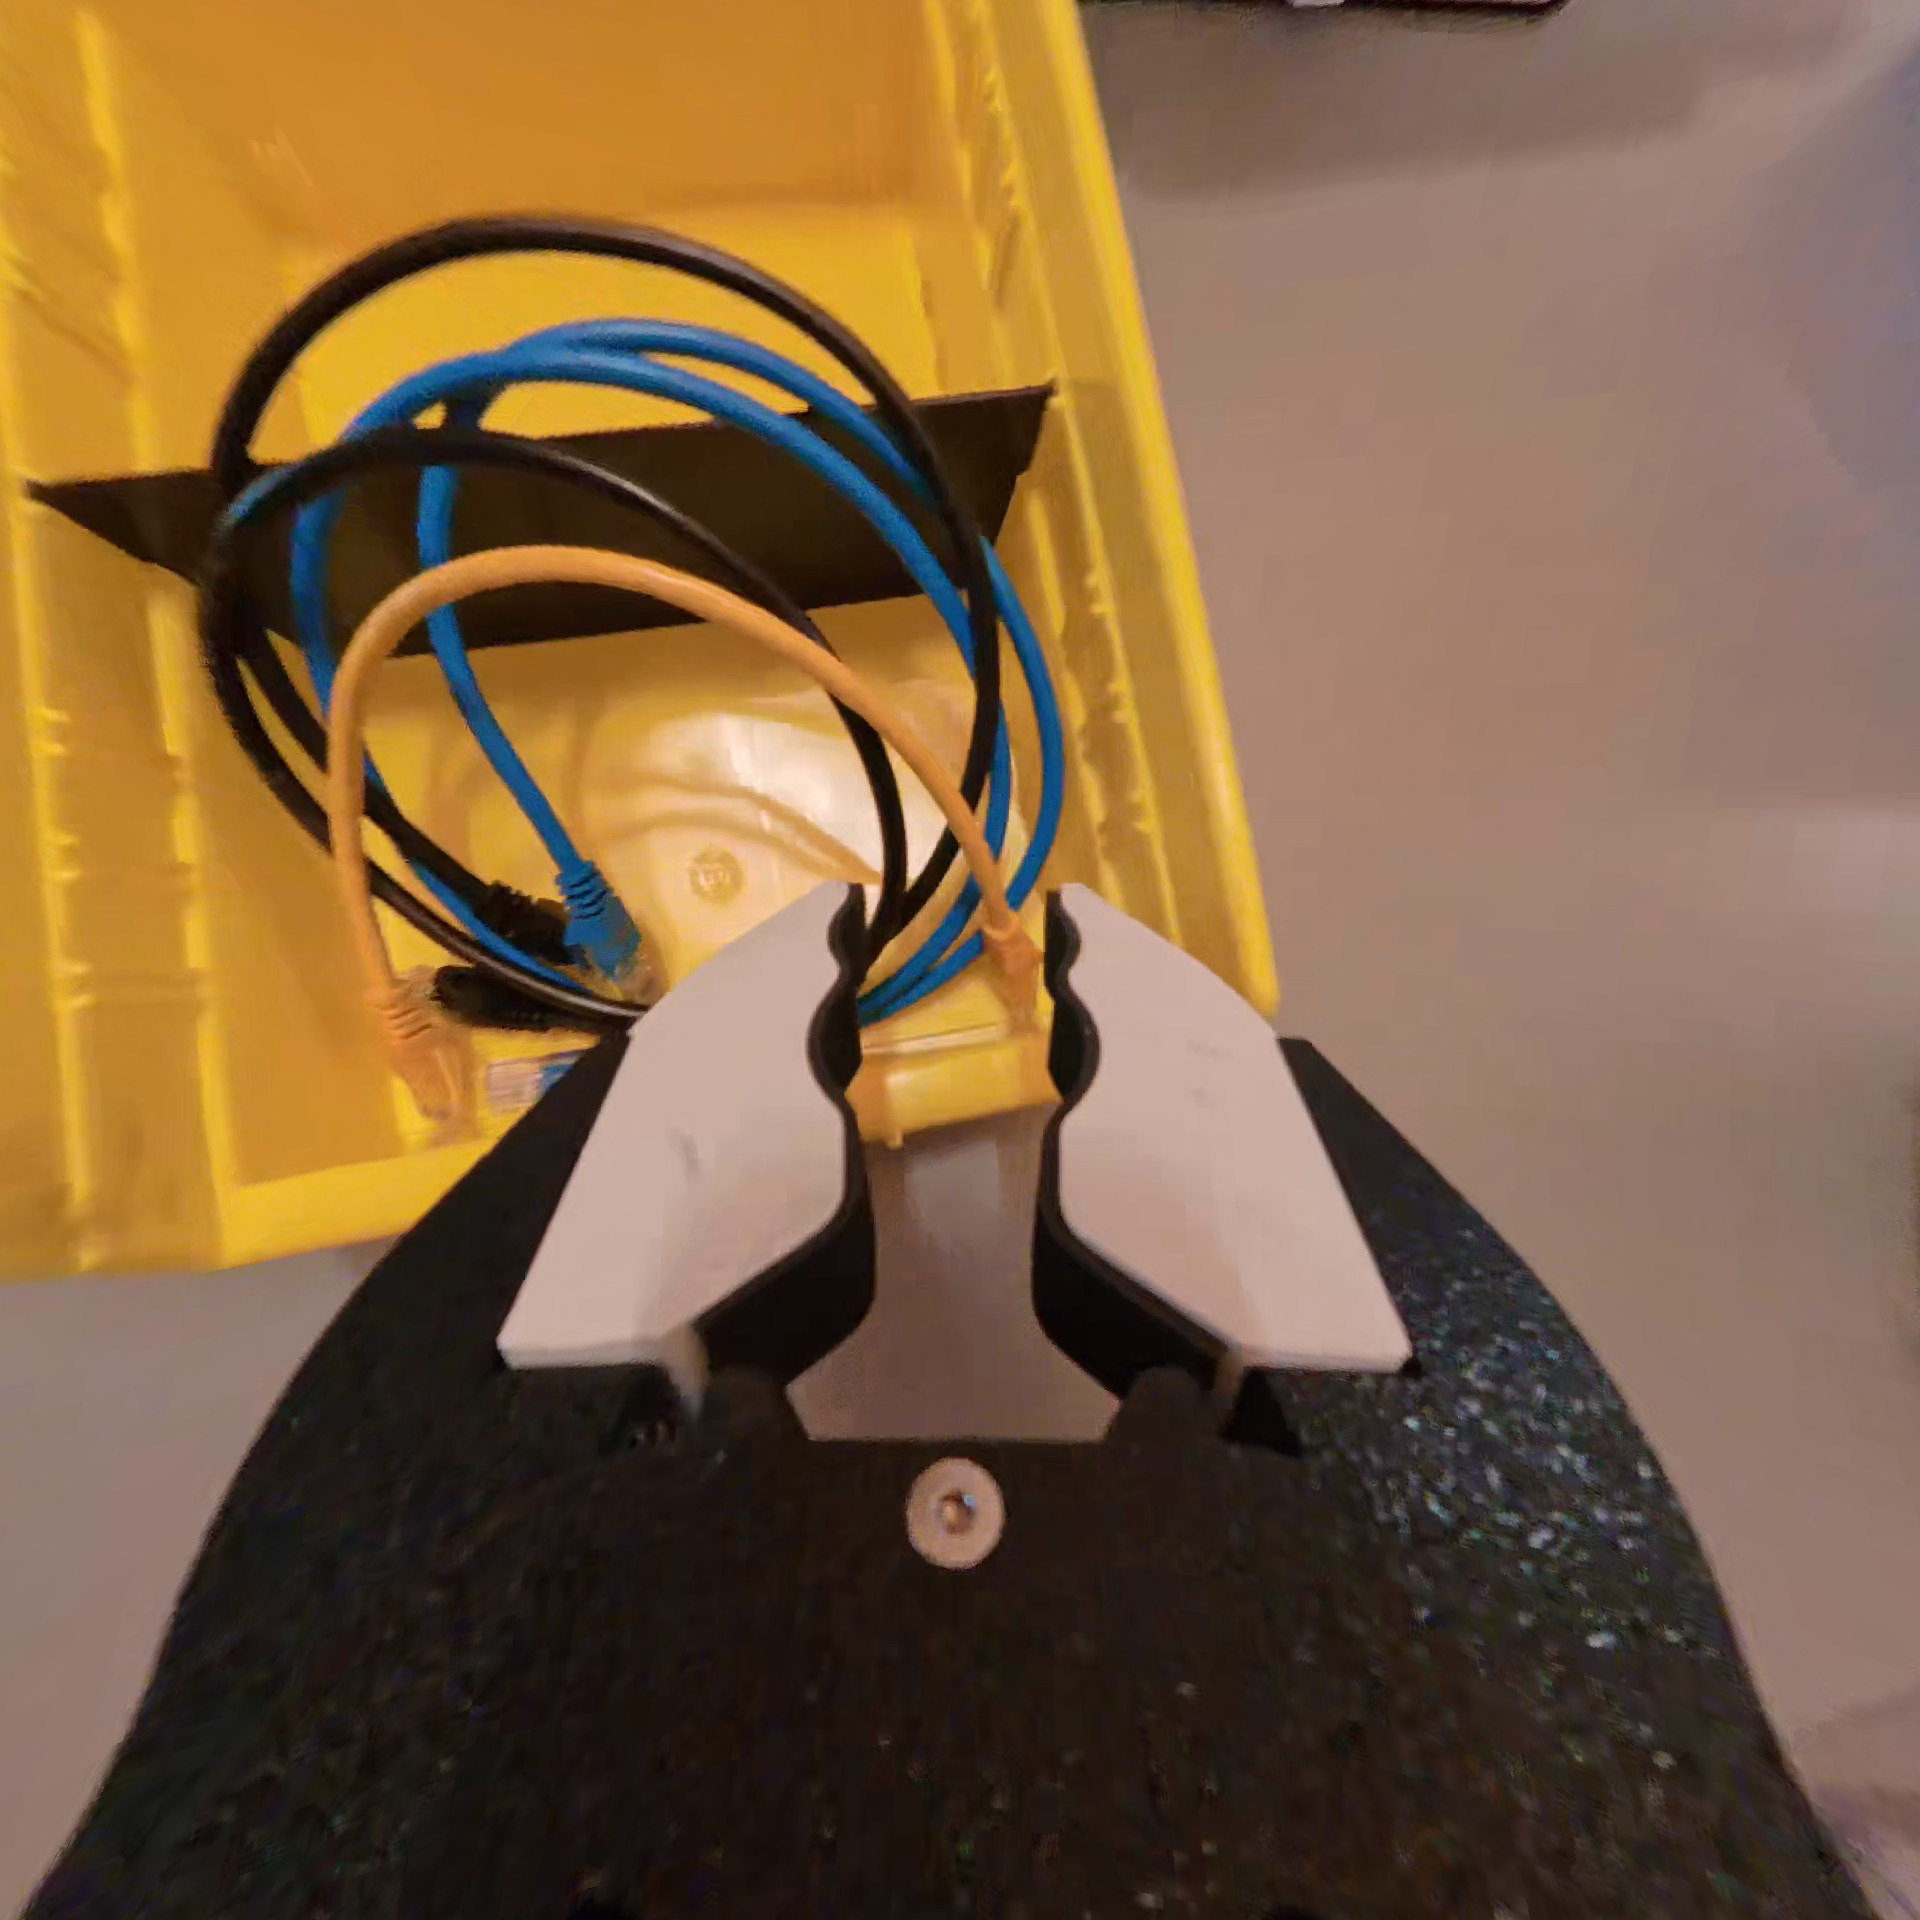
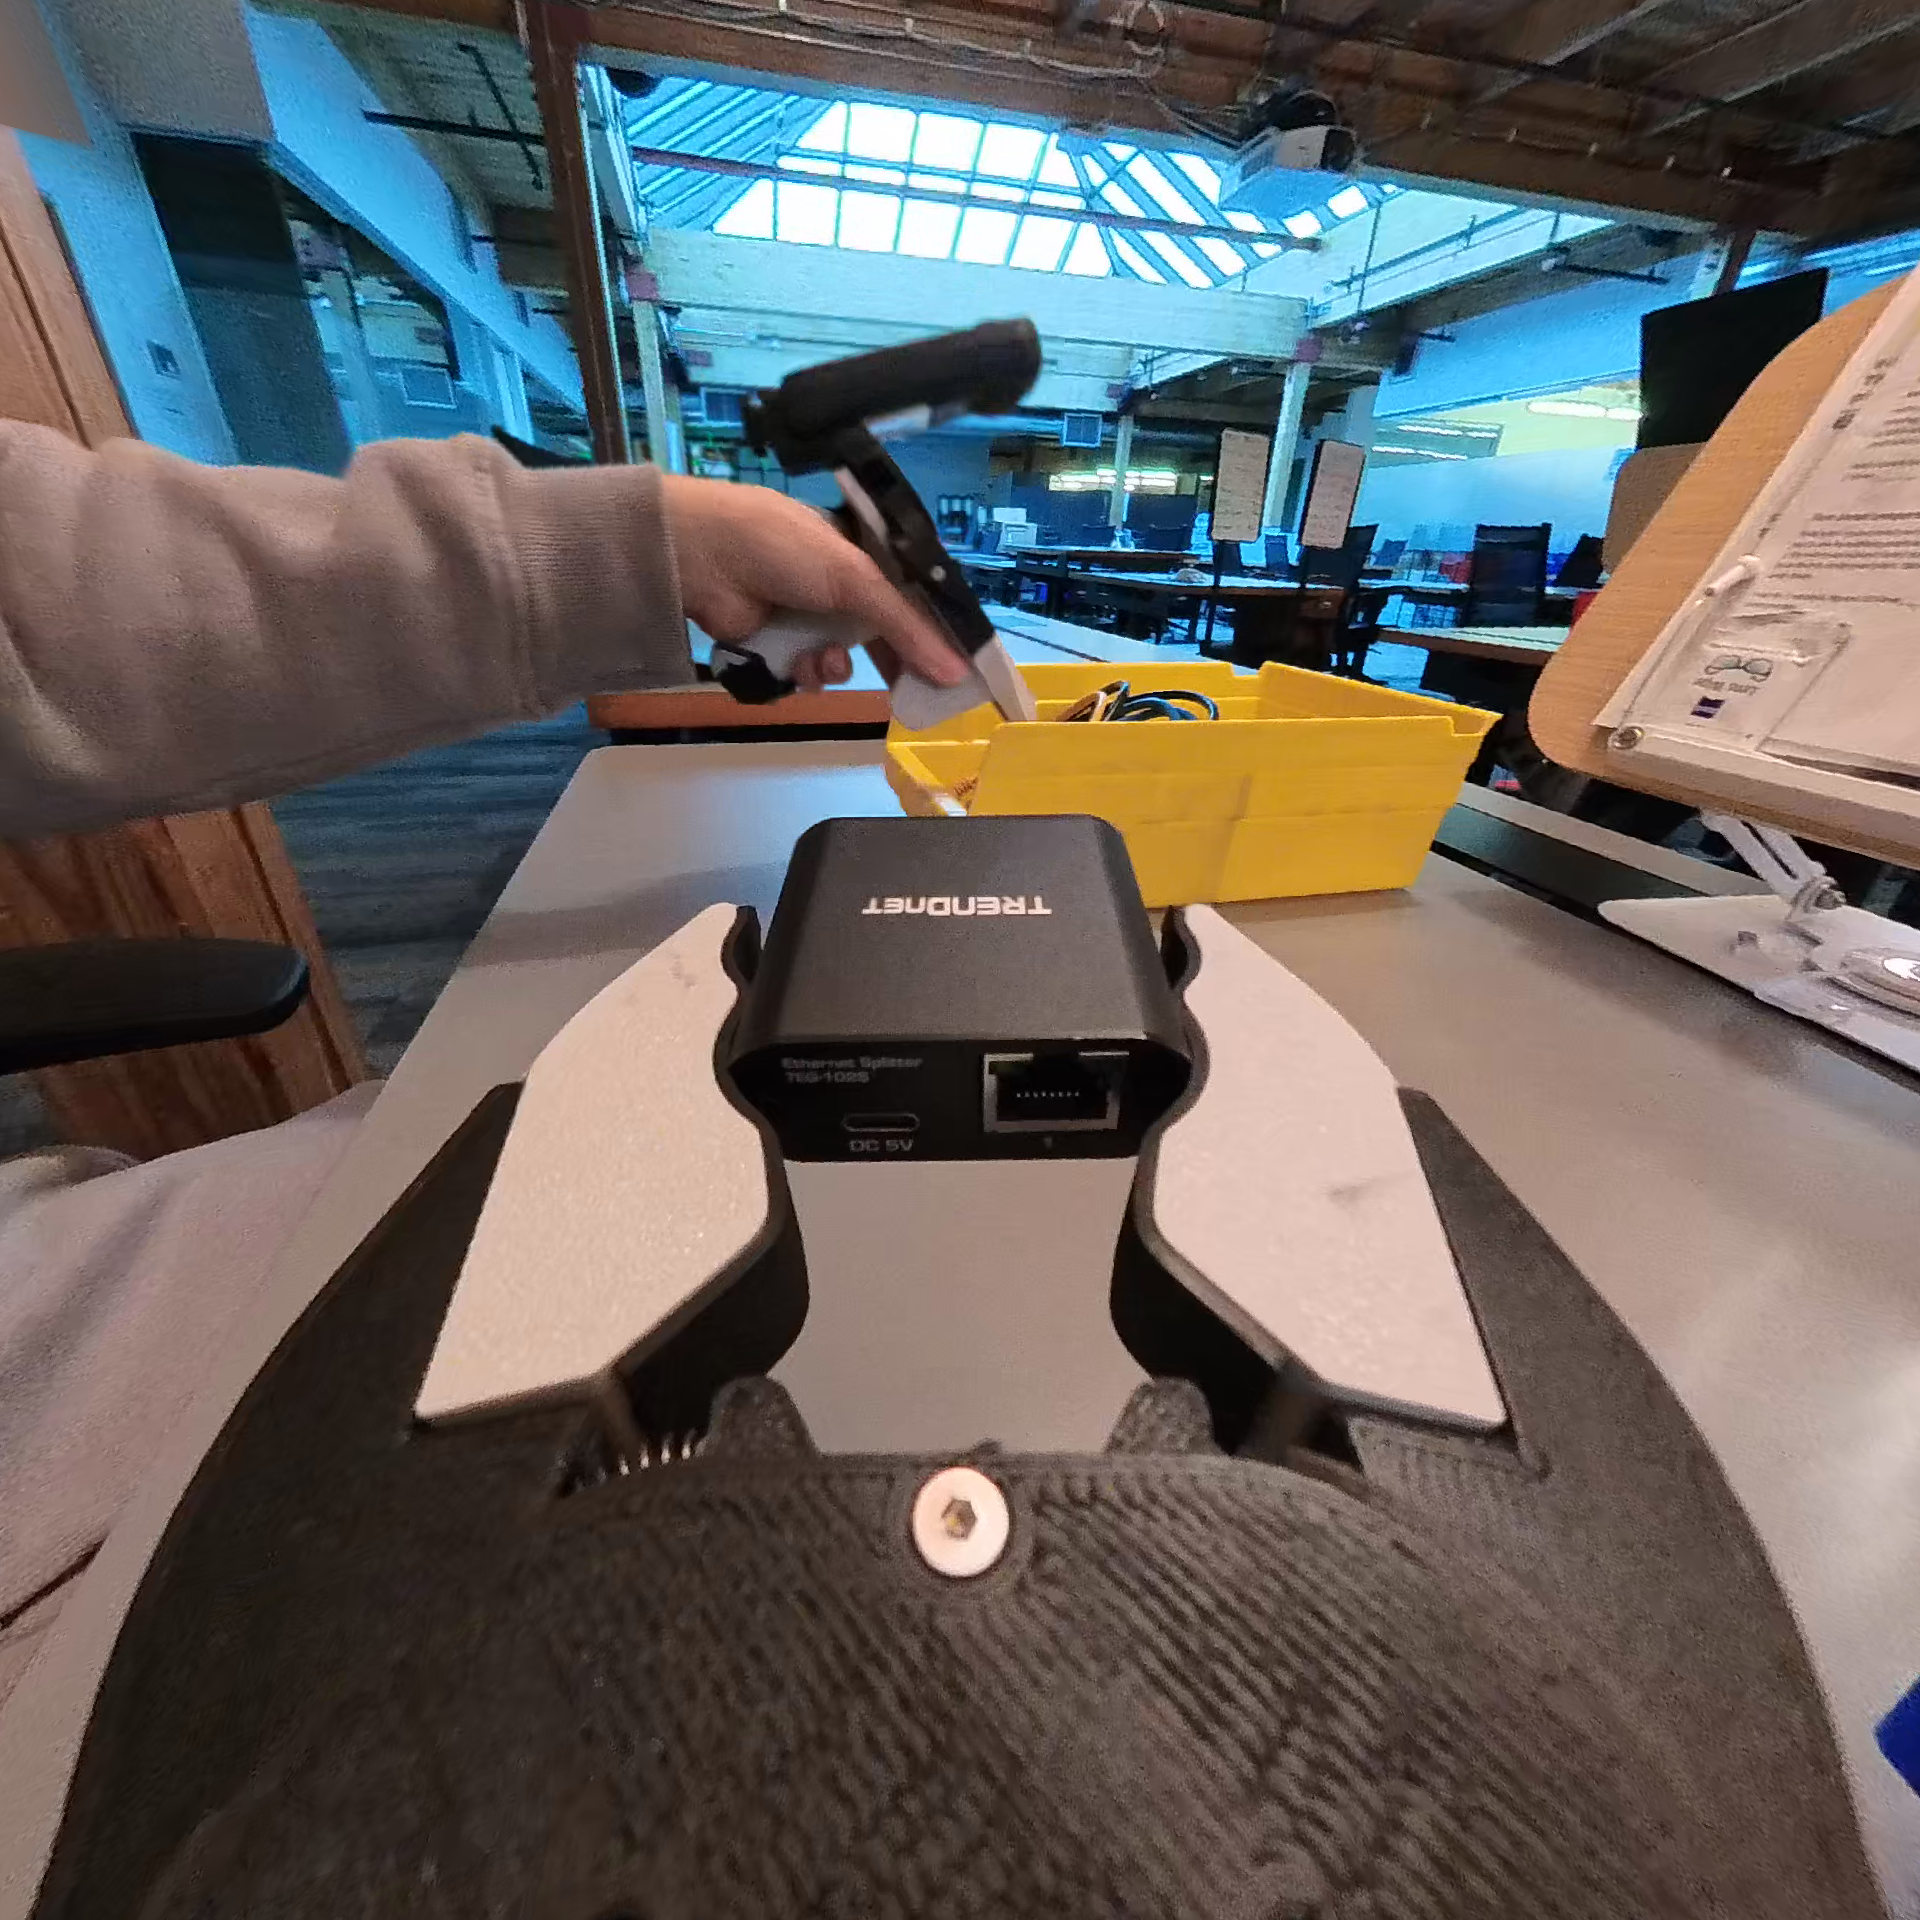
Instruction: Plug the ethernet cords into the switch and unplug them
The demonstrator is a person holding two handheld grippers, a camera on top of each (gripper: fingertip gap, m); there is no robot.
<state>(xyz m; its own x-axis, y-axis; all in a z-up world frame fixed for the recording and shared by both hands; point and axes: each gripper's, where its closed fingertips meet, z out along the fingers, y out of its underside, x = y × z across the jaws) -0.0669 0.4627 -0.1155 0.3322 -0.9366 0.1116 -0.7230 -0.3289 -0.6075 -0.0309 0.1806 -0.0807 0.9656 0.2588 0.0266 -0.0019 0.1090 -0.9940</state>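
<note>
My right fingers [image 2: 961, 997] are closed on the black switch [image 2: 956, 977], one on each side of its body. I hold it low over the grey table [image 2: 1455, 1039], perhaps resting on it, with its port side turned back toward me; I think this keeps the box steady when a plug is pushed in. The one port I can see is empty, so no cord is plugged in yet.

My left fingers [image 1: 951, 997] are parted to a middle width and hold nothing. They point down into the near end of the yellow bin [image 1: 1195, 727], which stands on the table behind the switch. One plug of the yellow cord [image 1: 582, 582] lies just between the finger tips, so I judge it is the one I will take first. Its other plug lies to the left, near the plugs of the blue cord [image 1: 488, 717] and the black cord [image 1: 582, 234]. The three cords are looped through each other over a black divider [image 1: 644, 488], so lifting one may drag the others.
</note>
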